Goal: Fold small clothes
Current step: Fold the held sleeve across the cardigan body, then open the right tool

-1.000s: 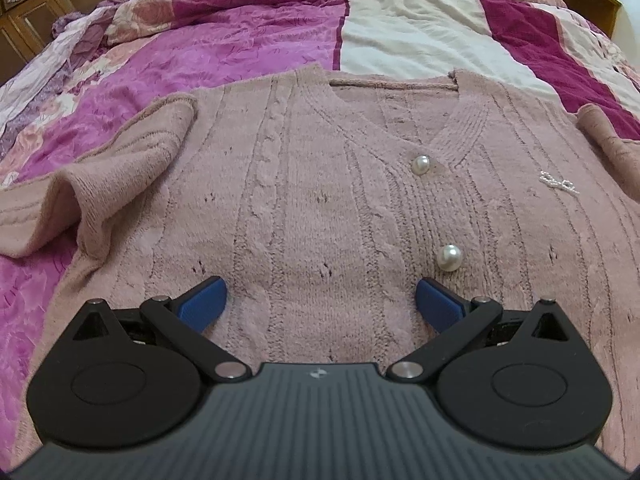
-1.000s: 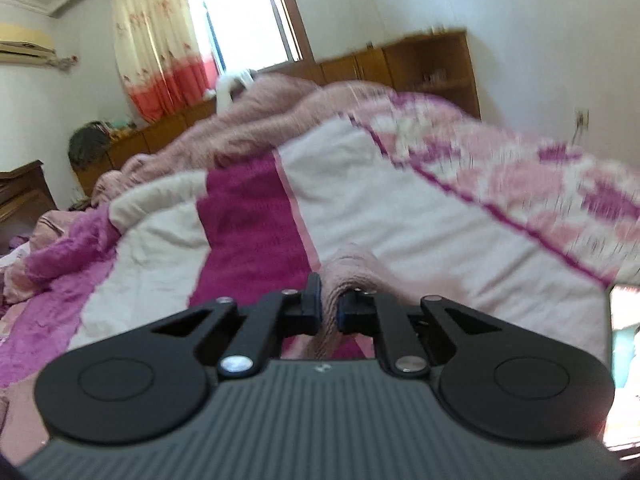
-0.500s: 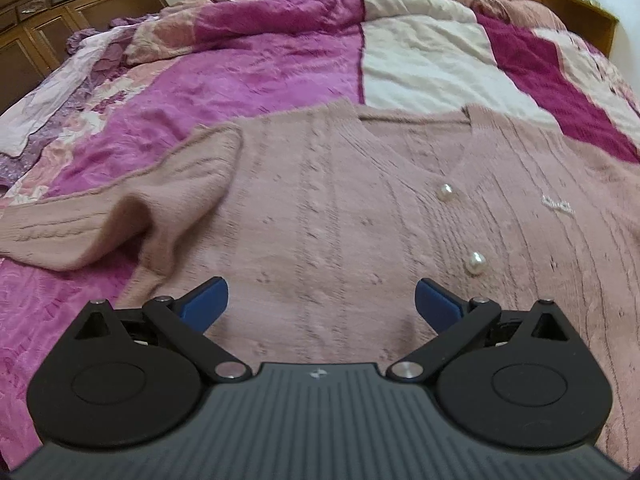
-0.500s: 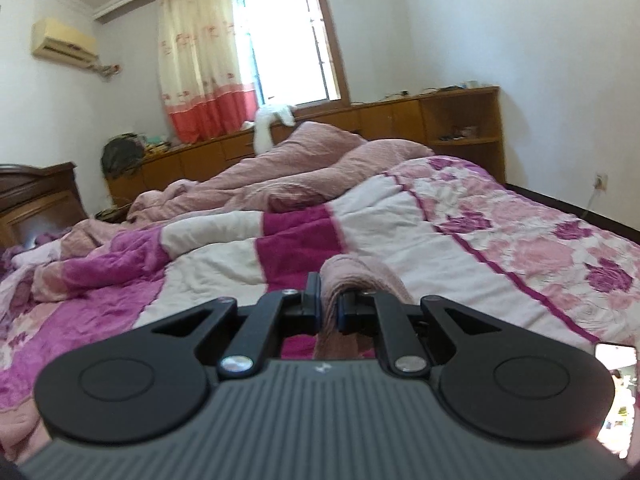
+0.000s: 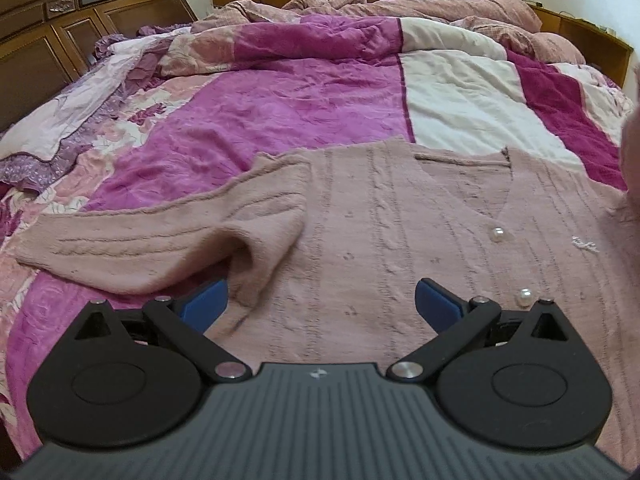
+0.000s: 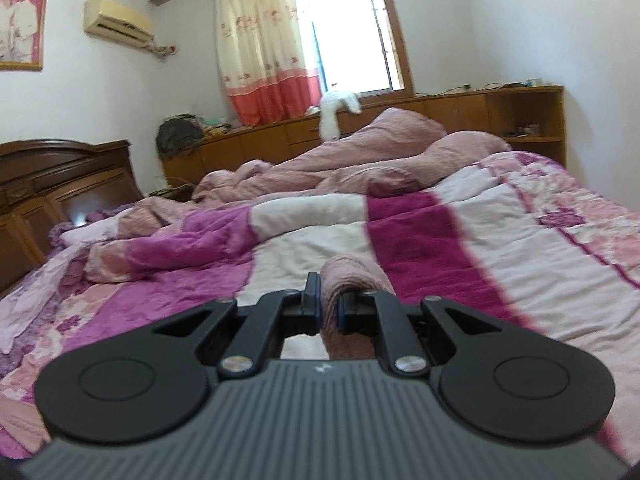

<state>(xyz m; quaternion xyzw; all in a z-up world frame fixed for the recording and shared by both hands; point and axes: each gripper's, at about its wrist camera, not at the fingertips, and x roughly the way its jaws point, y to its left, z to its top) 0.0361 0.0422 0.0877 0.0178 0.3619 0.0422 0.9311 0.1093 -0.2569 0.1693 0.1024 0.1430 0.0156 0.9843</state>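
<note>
Pink cardigan (image 5: 400,240) is spread on bed (image 5: 280,112); its sleeve (image 6: 348,280) is pinched by right gripper (image 6: 329,308) for folding inward; left gripper (image 5: 320,300) is held wide open, empty.

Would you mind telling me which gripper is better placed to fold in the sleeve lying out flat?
Left. The left gripper hangs open just beside that sleeve, jaws empty, while the right gripper is shut on other cardigan fabric.

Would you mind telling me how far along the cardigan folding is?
Early. Done: the cardigan lies spread flat, buttons up. In hand: the right gripper is shut on one sleeve. Left: the other sleeve is unfolded; the left gripper is open above the body.
</note>
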